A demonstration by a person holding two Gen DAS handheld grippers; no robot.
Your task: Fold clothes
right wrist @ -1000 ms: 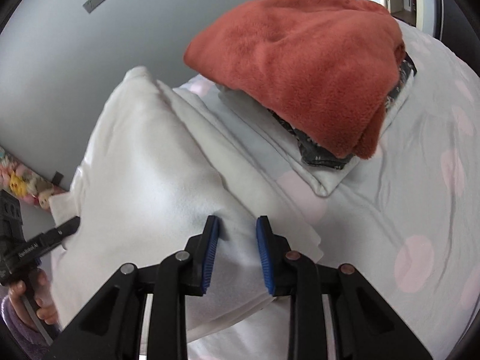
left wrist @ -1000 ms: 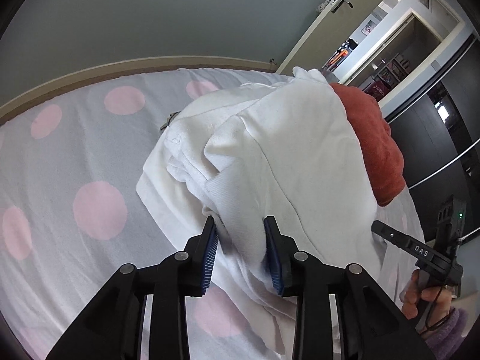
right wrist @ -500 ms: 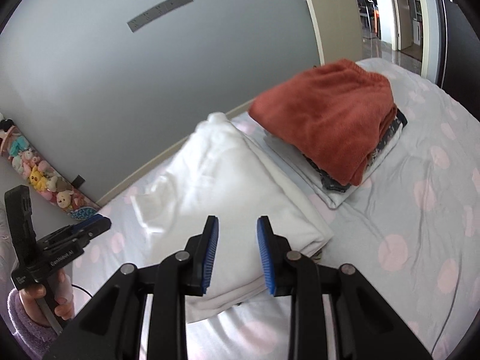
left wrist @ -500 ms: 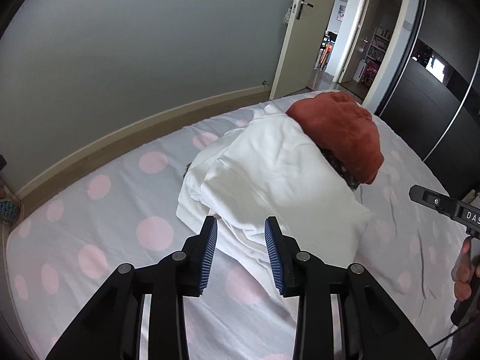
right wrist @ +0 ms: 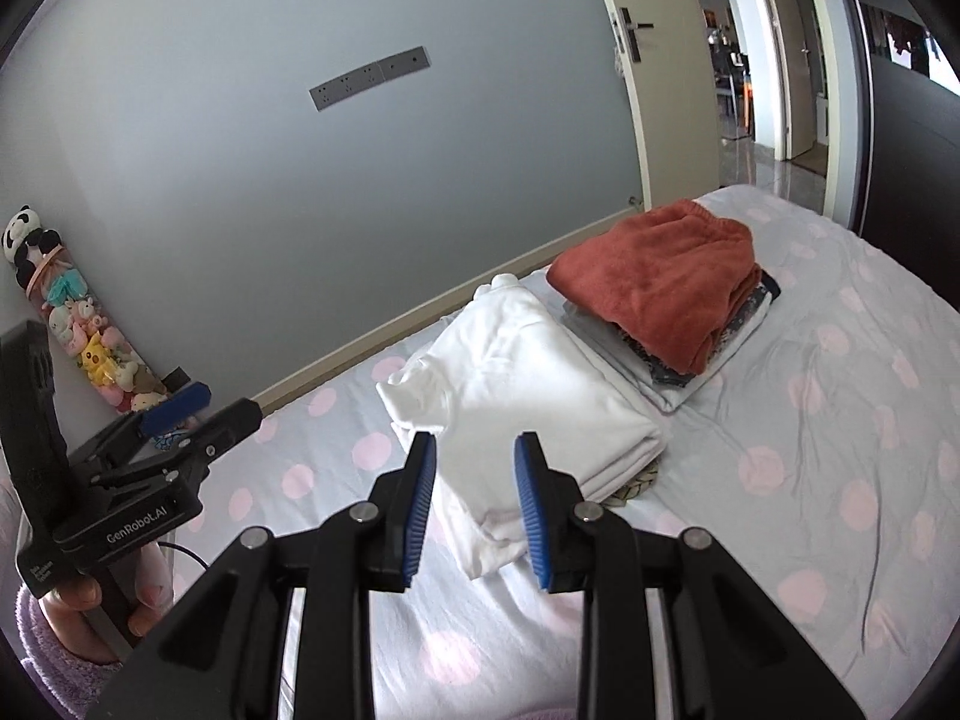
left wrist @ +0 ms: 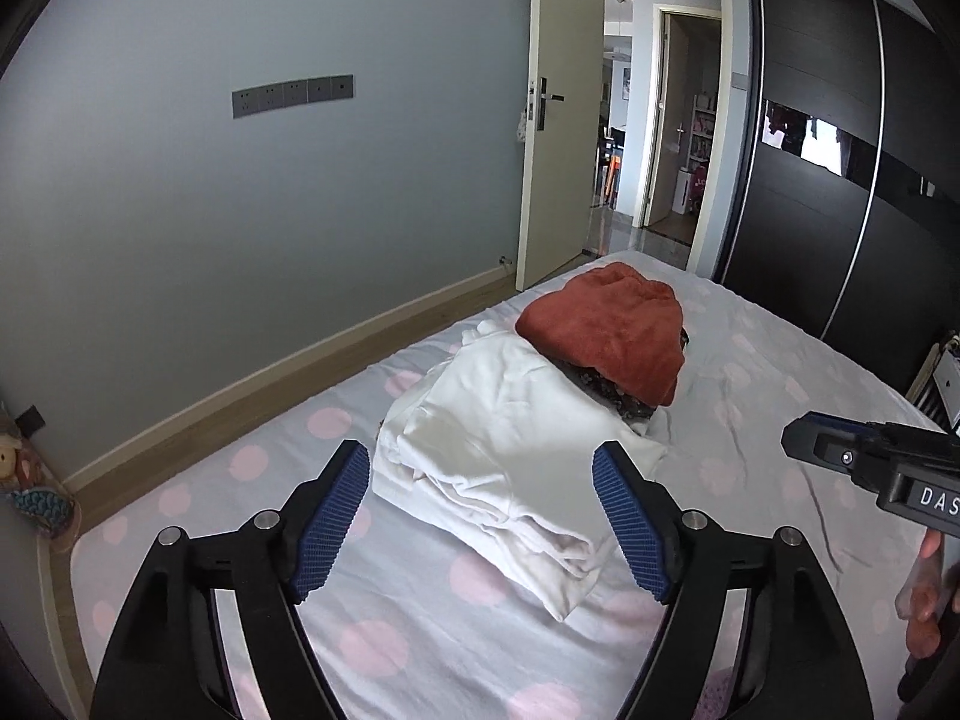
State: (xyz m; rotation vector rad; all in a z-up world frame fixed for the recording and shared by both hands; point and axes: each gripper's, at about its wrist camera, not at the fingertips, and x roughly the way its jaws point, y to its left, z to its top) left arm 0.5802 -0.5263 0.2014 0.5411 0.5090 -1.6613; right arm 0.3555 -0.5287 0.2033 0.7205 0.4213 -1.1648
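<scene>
A folded white garment (left wrist: 510, 438) lies on the polka-dot bed sheet (left wrist: 420, 618); it also shows in the right wrist view (right wrist: 528, 396). Behind it sits a stack topped by a folded rust-red fleece (left wrist: 606, 330), seen from the right as well (right wrist: 666, 288), over dark patterned and white pieces. My left gripper (left wrist: 480, 516) is open wide and empty, held back above the sheet in front of the white garment. My right gripper (right wrist: 474, 498) is open and empty, also pulled back from the garment. Each gripper appears in the other's view, the left (right wrist: 180, 420) and the right (left wrist: 864, 462).
A grey wall with a socket strip (left wrist: 294, 95) and a wooden skirting runs along the bed's far side. An open door (left wrist: 558, 120) and a dark wardrobe (left wrist: 840, 180) stand beyond the bed. A tube of plush toys (right wrist: 78, 324) leans at the left.
Both grippers have let go of the white garment and drawn back and up from it. The left jaws have opened wide. The garment now lies folded on the bed.
</scene>
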